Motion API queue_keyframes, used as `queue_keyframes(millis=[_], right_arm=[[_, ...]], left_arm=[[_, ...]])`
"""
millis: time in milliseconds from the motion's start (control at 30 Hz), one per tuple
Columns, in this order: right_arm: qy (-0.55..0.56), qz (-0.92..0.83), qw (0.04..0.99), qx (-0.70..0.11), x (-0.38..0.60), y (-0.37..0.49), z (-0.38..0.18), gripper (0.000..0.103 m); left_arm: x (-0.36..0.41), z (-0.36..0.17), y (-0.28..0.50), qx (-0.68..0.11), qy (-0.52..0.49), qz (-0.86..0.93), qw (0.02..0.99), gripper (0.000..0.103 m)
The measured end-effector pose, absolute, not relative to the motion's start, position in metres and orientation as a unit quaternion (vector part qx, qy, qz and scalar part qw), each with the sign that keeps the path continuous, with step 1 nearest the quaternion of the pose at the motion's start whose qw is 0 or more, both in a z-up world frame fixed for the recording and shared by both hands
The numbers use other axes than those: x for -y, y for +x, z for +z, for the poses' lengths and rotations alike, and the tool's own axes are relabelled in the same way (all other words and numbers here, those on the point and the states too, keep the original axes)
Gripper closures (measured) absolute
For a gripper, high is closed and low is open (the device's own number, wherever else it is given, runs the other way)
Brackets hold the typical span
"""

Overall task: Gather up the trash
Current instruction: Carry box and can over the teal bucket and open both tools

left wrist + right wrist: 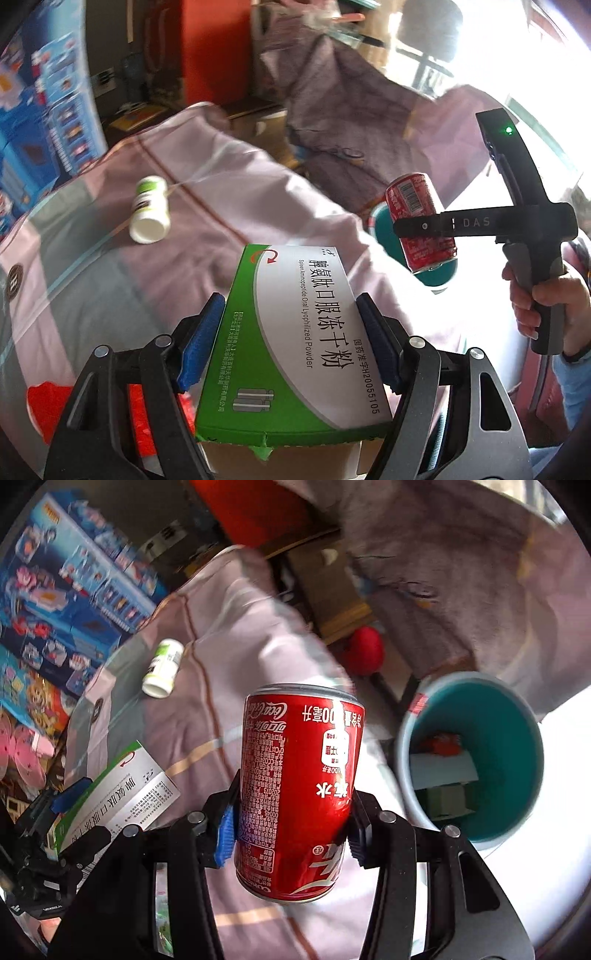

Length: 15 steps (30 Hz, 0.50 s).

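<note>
My left gripper (291,317) is shut on a green and white medicine box (295,332), held above the pink bedsheet (207,206). My right gripper (291,812) is shut on a red cola can (299,786), upside down, held left of a teal bin (517,738). The bin holds a few pieces of trash. In the left wrist view the can (417,221) hangs over the bin (384,229). A white and green pill bottle (149,210) lies on its side on the sheet; it also shows in the right wrist view (162,668).
Colourful toy boxes (62,602) stand along the left. A grey blanket (351,110) is heaped at the back. A red bag (48,410) lies at the lower left. A red ball (365,650) sits on the floor beyond the bed.
</note>
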State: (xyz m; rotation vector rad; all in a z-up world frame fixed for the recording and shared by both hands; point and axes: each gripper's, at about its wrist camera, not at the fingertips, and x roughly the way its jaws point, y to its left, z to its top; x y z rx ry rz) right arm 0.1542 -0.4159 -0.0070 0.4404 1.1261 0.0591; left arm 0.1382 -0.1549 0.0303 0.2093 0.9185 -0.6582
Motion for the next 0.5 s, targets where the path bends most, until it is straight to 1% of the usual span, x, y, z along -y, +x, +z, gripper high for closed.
queue_keyframes(millis=[233, 500], right_arm=[[0.244, -0.008, 0.825, -0.509, 0.481, 0.125, -0.011, 0.057], [0.284, -0.06, 0.813, -0.505, 0.557, 0.104, -0.033, 0.057]], left_arm=[[0.218, 0.029, 0.13, -0.432, 0.126, -0.346, 0.823, 0.03], [0.296, 0.006, 0.129, -0.445, 0.161, -0.382, 0.794, 0.03]])
